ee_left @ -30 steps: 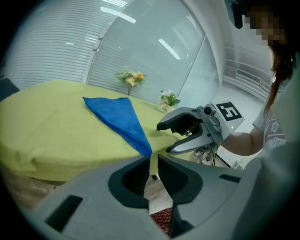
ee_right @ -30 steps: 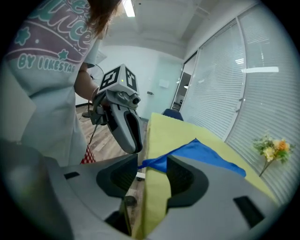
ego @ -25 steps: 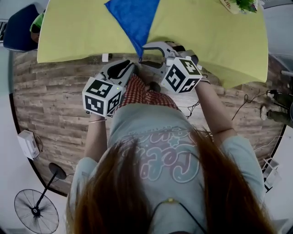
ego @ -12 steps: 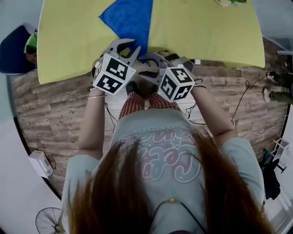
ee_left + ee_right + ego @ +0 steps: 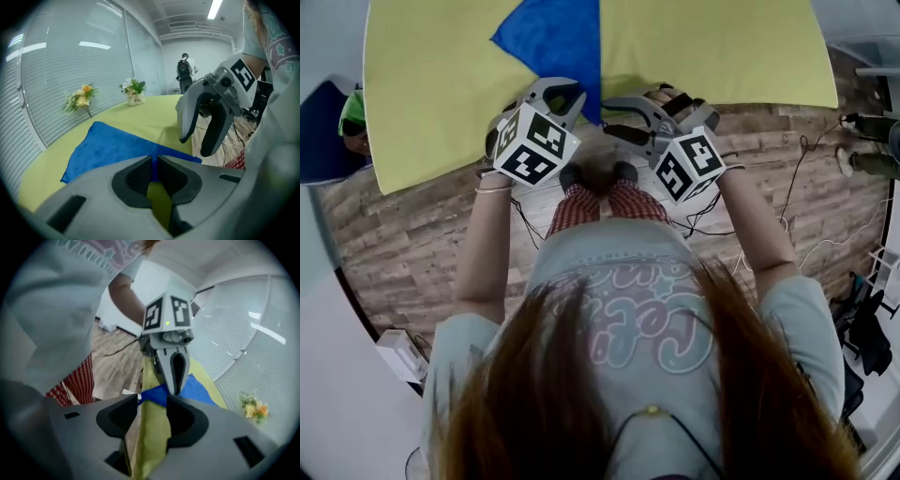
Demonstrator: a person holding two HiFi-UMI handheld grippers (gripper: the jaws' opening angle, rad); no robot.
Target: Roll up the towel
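A blue towel [image 5: 553, 37] lies spread on the yellow tablecloth [image 5: 722, 47], one corner pointing at the near table edge. My left gripper [image 5: 574, 94] is shut, its tips at that corner's left side; in its own view the left gripper [image 5: 153, 161] shows only a thin slit with the towel [image 5: 108, 145] beyond. Whether it pinches fabric does not show. My right gripper [image 5: 607, 117] is open and its jaws have just been closing. The tablecloth's hanging edge [image 5: 152, 437] and the towel's corner [image 5: 157, 394] lie in the gap of the right gripper [image 5: 152, 411].
Two small flower bunches [image 5: 82, 96] [image 5: 133, 86] stand at the table's far side. A person [image 5: 185, 70] stands in the background. Cables [image 5: 698, 220] lie on the wooden floor by my feet, and a blue chair [image 5: 319, 131] stands at the left.
My left gripper has come up from beside my leg to the table edge at the towel's corner and has rolled over. The right gripper stays at that corner.
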